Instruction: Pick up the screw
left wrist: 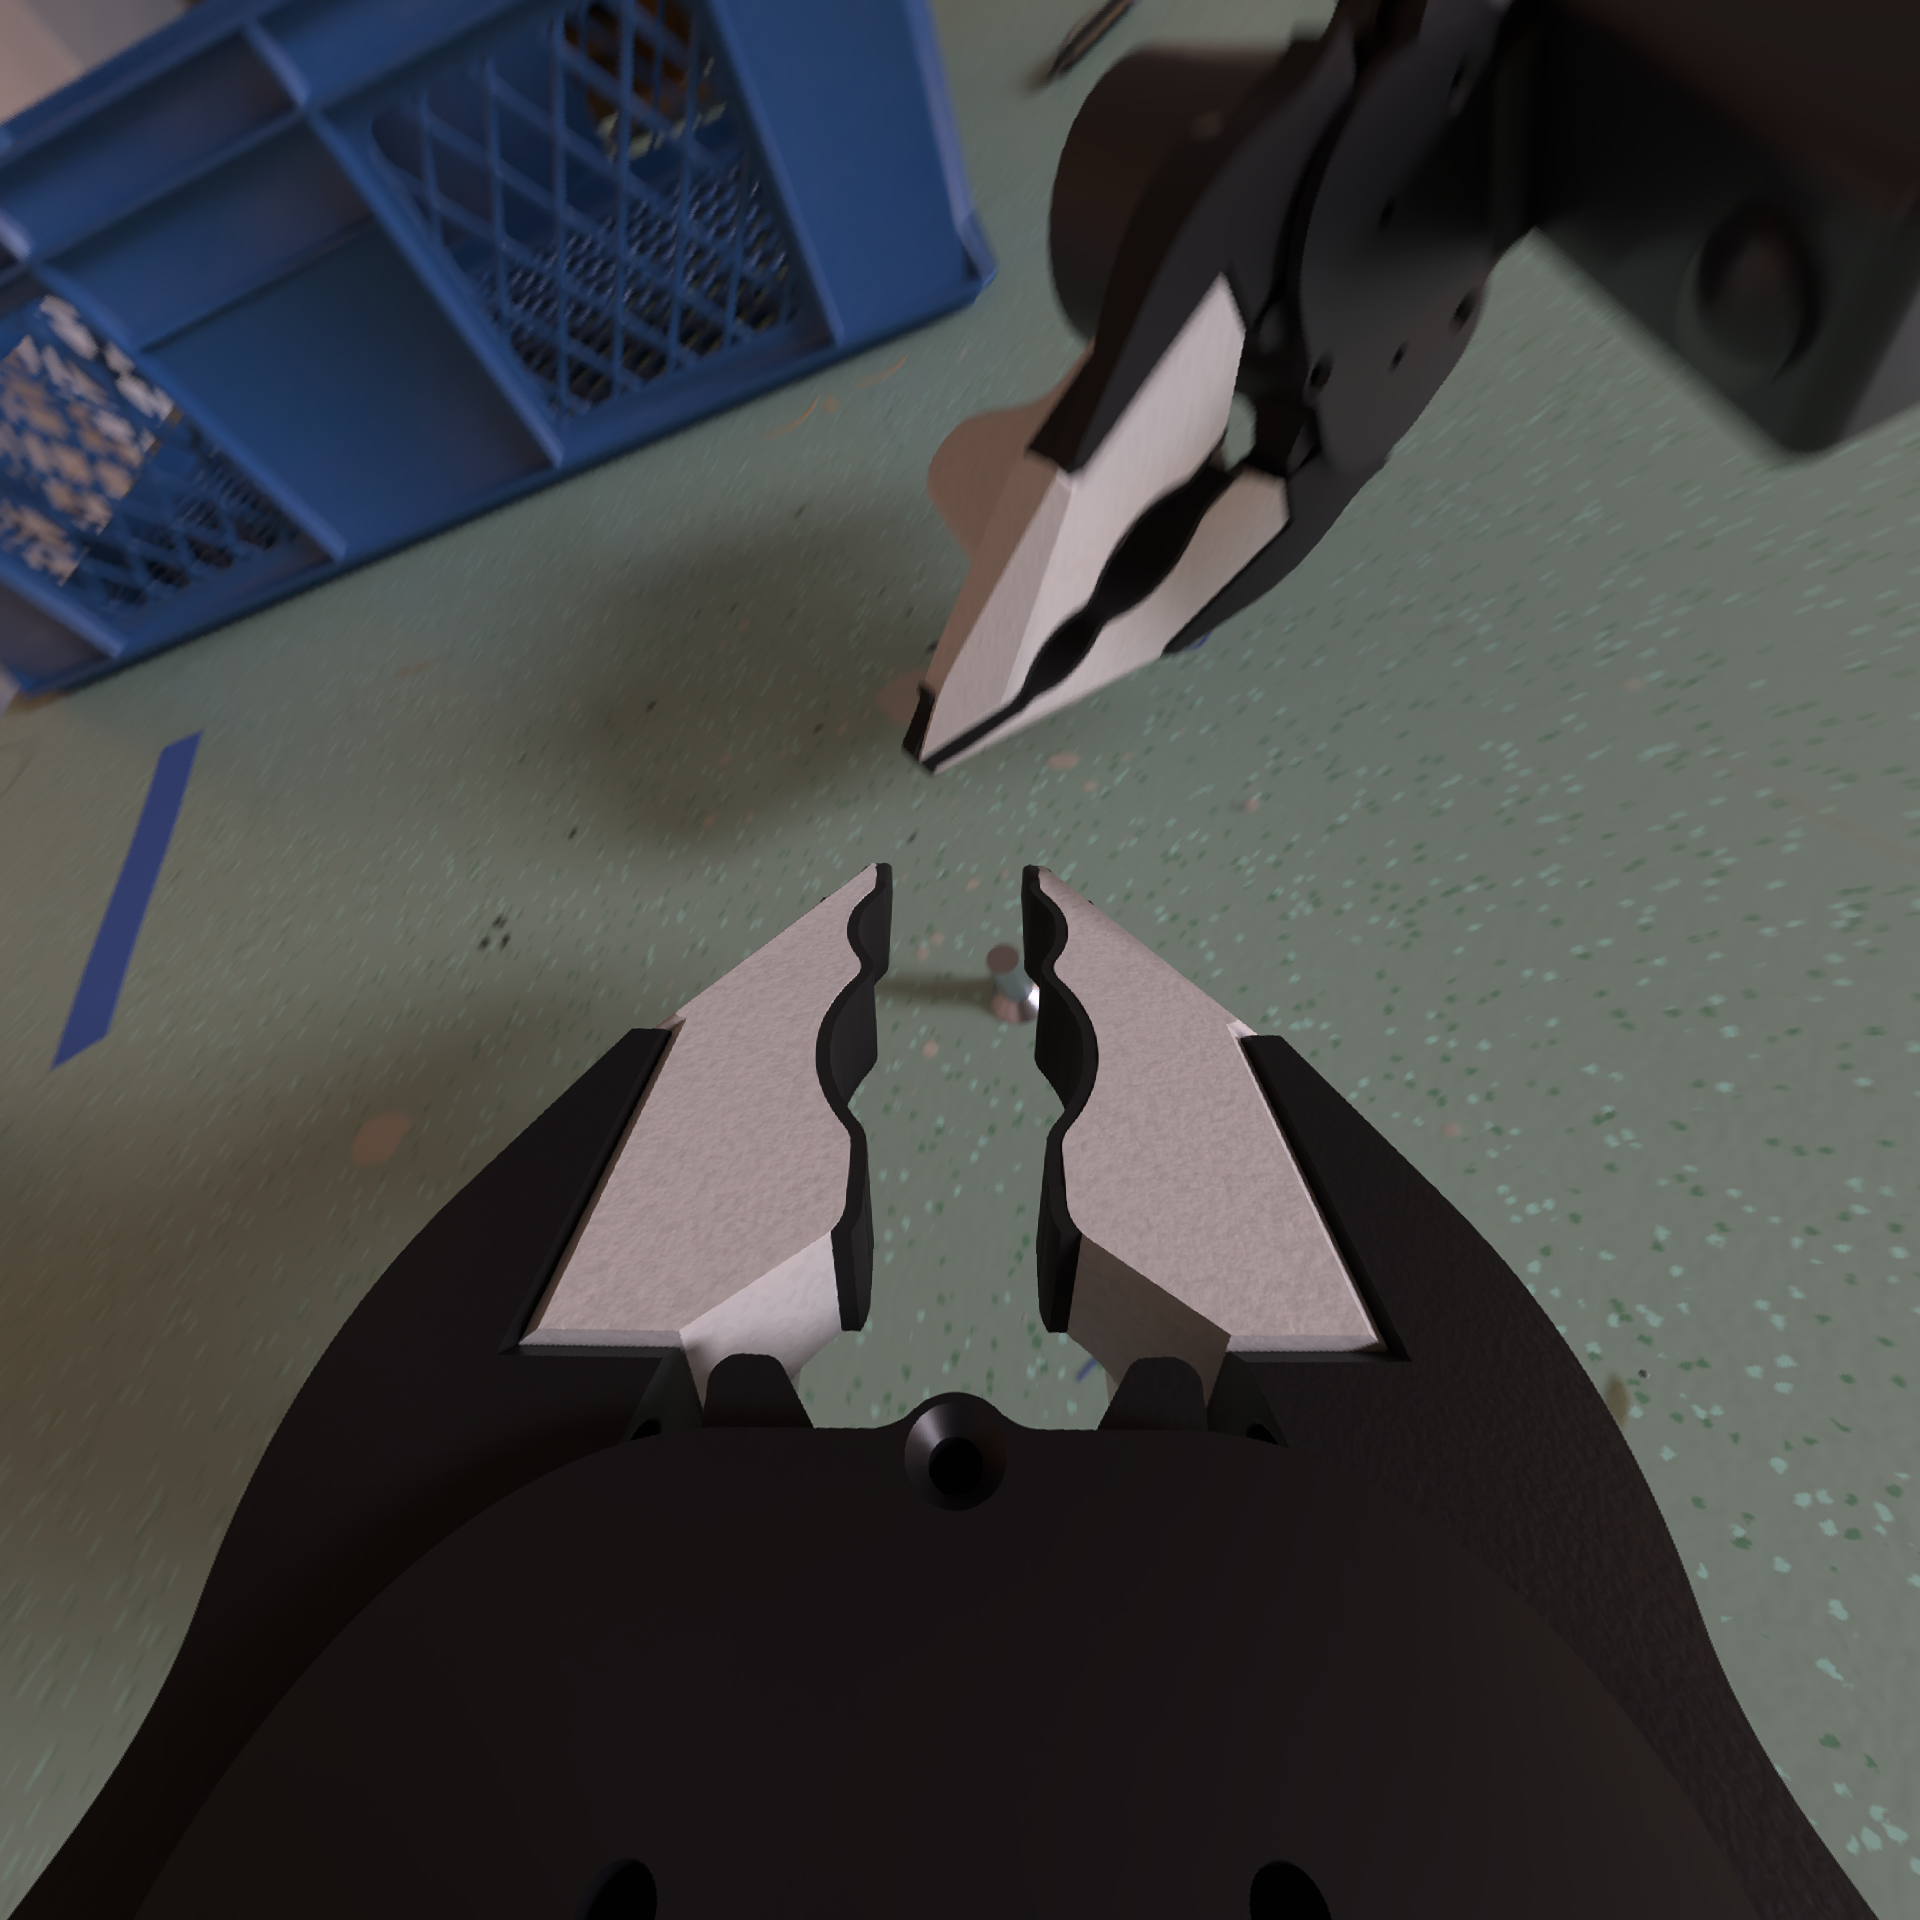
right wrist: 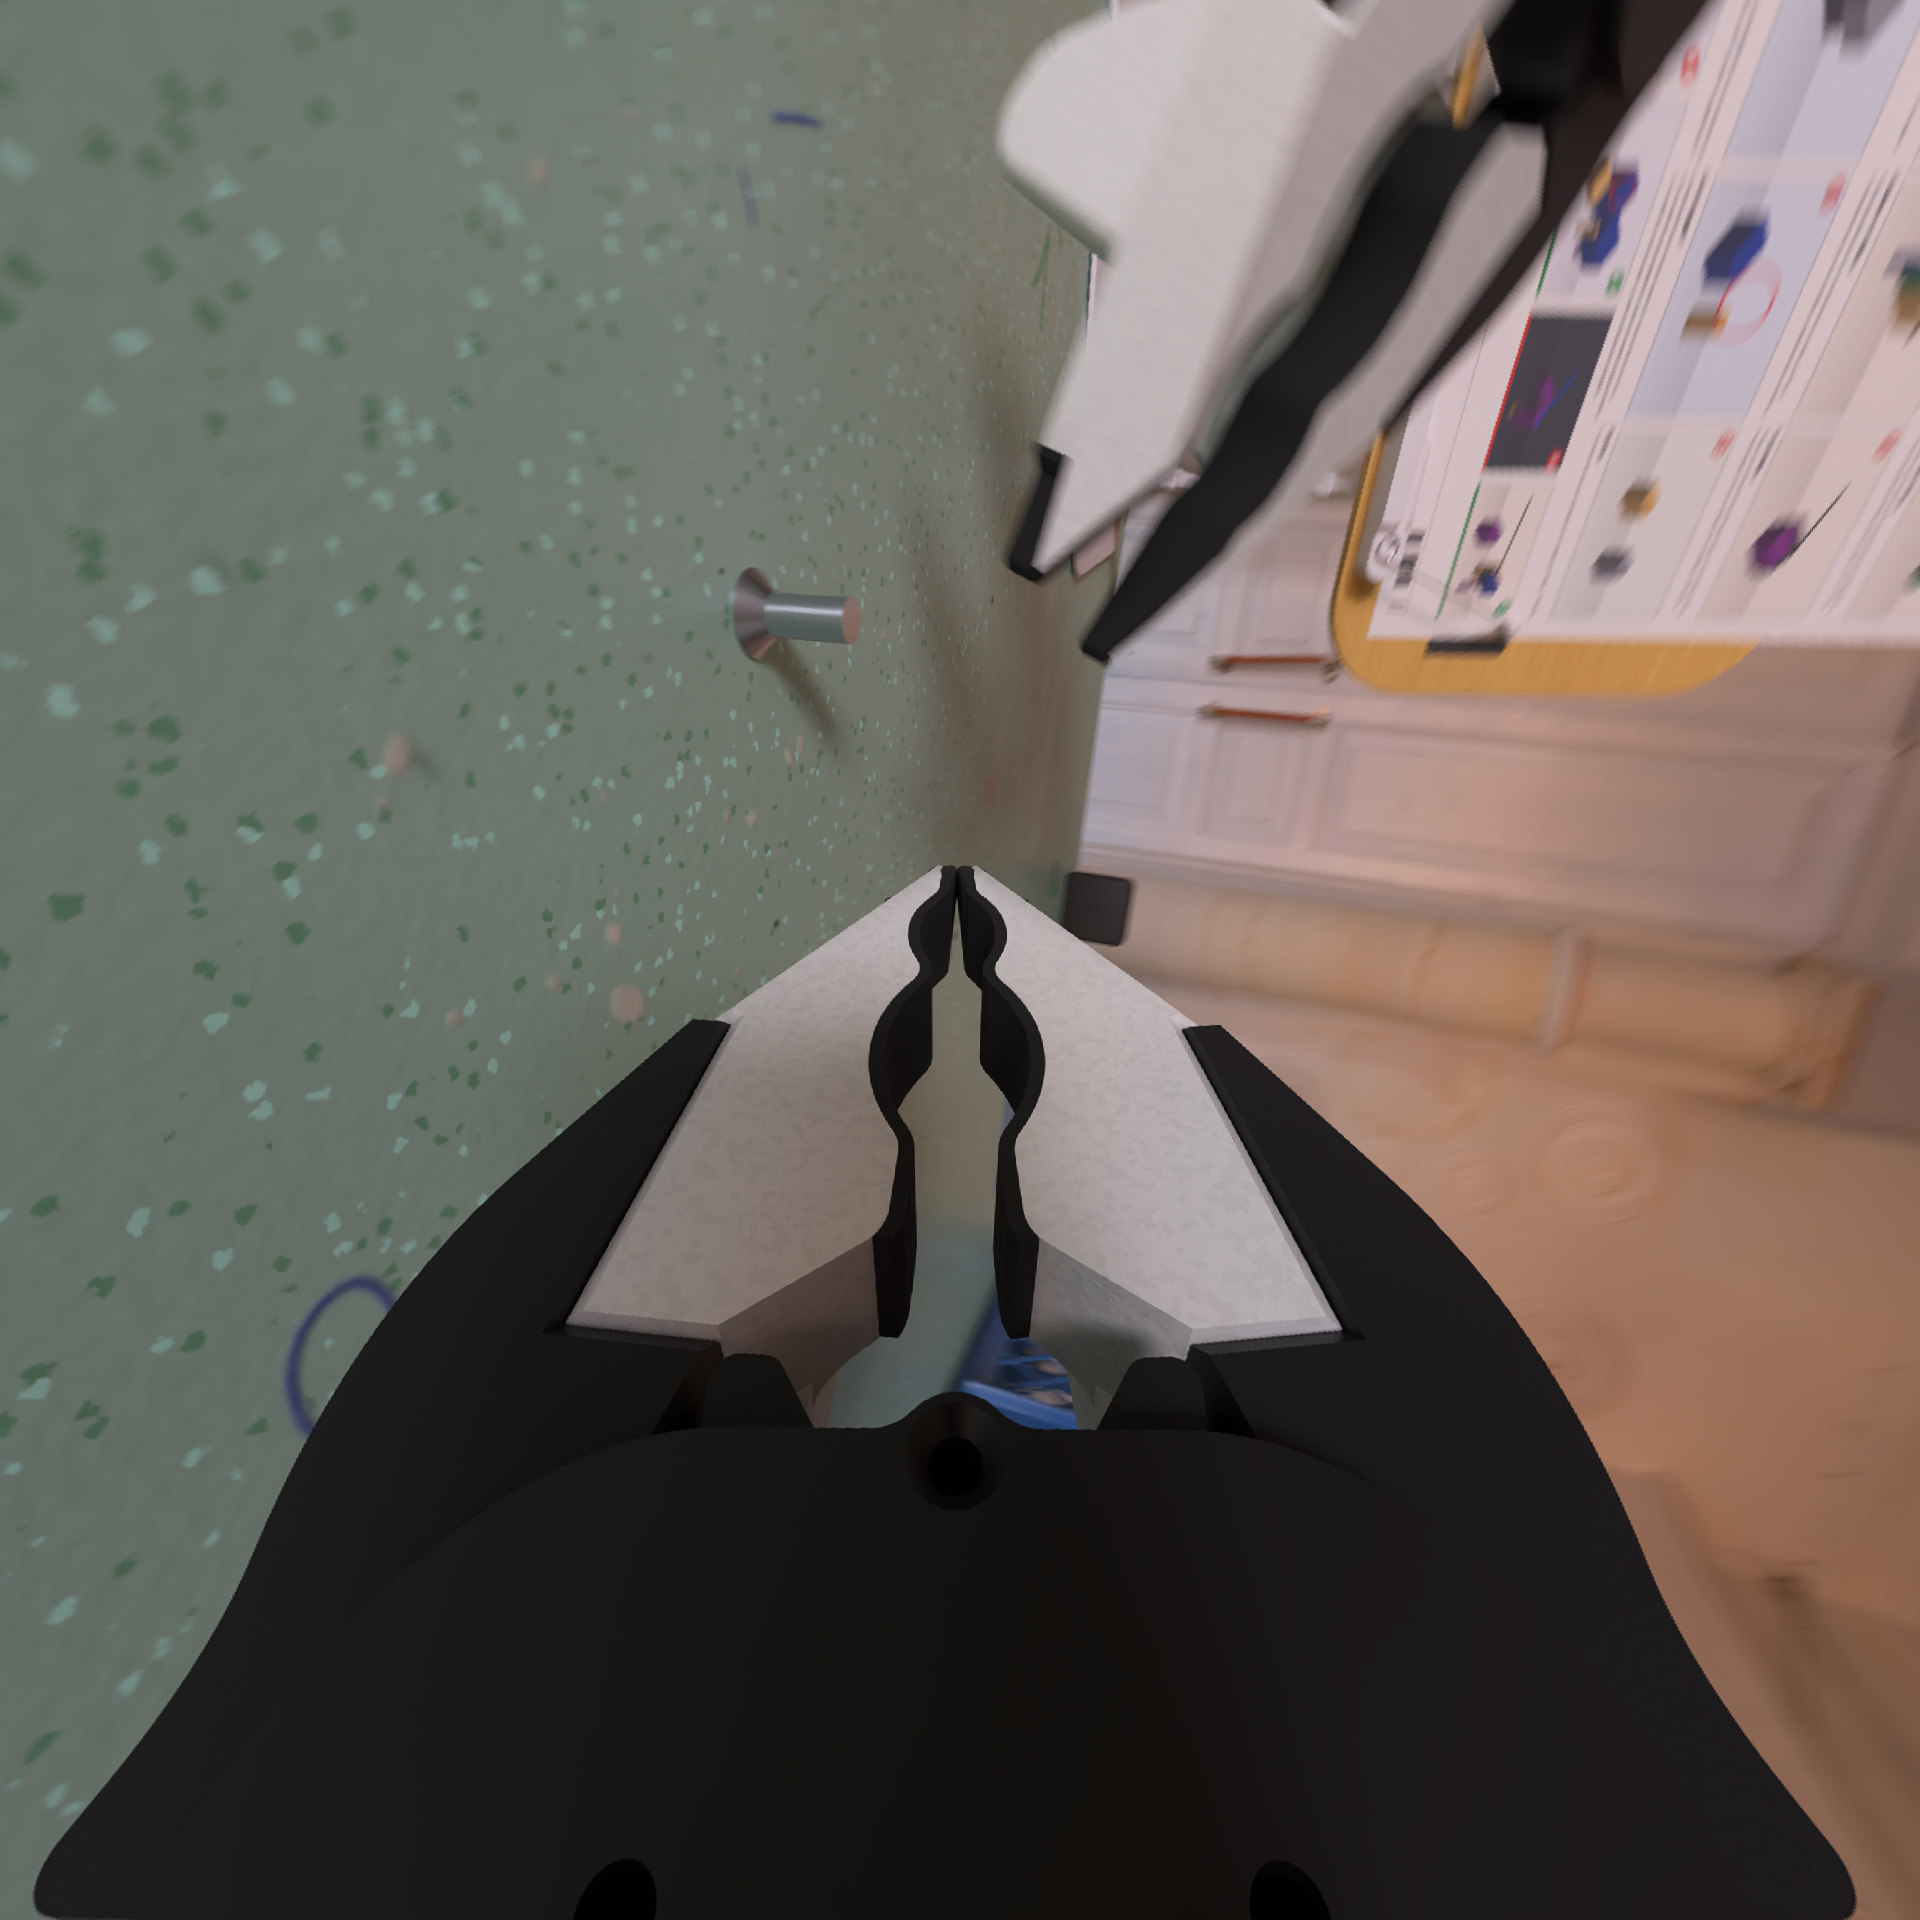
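Note:
A small silver screw (left wrist: pixel 1010 987) stands head-down on the speckled green table, shaft up. It sits between the tips of my left gripper (left wrist: pixel 956 883), close to the right finger (left wrist: pixel 1049 935); the jaws are open and above it, not touching. In the right wrist view the screw (right wrist: pixel 792 615) shows with its flat head against the table. My right gripper (right wrist: pixel 954 878) is shut and empty, off to the side of the screw. It also shows in the left wrist view (left wrist: pixel 935 753), beyond the screw. The left gripper's fingers (right wrist: pixel 1101 488) hover near the screw in the right wrist view.
A blue plastic crate (left wrist: pixel 436 312) stands at the far left of the table. A strip of blue tape (left wrist: pixel 130 904) lies left of my left gripper. A blue ring mark (right wrist: pixel 332 1351) is on the table. The table edge (right wrist: pixel 1081 810) and a room with shelves lie beyond.

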`<action>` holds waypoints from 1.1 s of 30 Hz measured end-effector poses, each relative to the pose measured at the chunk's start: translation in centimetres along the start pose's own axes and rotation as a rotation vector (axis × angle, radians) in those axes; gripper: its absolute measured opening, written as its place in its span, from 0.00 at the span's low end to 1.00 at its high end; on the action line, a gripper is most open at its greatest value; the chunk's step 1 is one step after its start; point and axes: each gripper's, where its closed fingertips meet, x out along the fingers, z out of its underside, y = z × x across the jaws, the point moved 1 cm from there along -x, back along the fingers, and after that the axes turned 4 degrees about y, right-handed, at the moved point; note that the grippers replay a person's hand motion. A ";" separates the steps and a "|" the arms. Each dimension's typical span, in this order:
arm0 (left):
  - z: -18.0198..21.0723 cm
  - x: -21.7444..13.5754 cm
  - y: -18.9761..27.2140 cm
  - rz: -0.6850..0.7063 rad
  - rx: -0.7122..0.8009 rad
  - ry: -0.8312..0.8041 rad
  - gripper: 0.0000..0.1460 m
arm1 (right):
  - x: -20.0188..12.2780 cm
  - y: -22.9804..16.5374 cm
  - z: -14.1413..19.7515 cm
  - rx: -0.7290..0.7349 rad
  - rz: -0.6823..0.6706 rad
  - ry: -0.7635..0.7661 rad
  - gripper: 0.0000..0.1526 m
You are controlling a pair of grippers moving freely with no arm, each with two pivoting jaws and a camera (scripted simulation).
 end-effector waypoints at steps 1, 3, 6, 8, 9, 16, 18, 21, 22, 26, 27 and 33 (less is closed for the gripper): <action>0.5 -0.1 -0.2 -0.031 0.000 -0.033 0.16 | 0.0 0.0 0.2 0.084 -0.013 0.007 0.00; 1.7 -0.5 -0.3 -0.062 -0.044 -0.113 0.14 | -0.2 0.1 0.7 0.300 -0.037 0.037 0.00; 2.9 -1.0 0.4 -0.071 -0.154 -0.186 0.13 | -0.3 -0.2 0.8 0.710 -0.153 0.108 0.00; 3.1 -1.1 1.0 -0.098 -0.213 -0.189 0.14 | -0.3 -0.5 -0.2 0.989 -0.306 0.178 0.01; 3.2 -1.1 1.2 -0.113 -0.226 -0.195 0.14 | -0.4 -0.6 -0.9 1.103 -0.398 0.216 0.02; 3.2 0.7 1.7 -0.025 0.044 -0.282 0.17 | -0.5 -2.0 -2.1 1.347 -0.598 0.232 0.13; 3.8 1.5 1.4 0.041 0.107 -0.359 0.16 | -0.7 -2.4 -1.9 1.342 -0.602 0.223 0.13; 4.2 2.4 1.0 0.148 0.142 -0.453 0.11 | -0.9 -2.8 -1.5 1.308 -0.566 0.199 0.13; 4.2 2.5 1.0 0.185 0.142 -0.476 0.10 | -1.0 -2.8 -1.4 1.299 -0.555 0.197 0.14; 4.4 2.5 0.6 0.260 0.153 -0.607 0.05 | -1.1 -2.7 -0.9 1.290 -0.518 0.192 0.14; 4.5 2.4 0.4 0.257 0.168 -0.638 0.05 | -1.0 -2.7 -0.8 1.292 -0.517 0.188 0.14; 4.8 1.7 0.0 0.267 0.196 -0.707 0.05 | -0.7 -3.1 -0.5 1.271 -0.510 0.138 0.14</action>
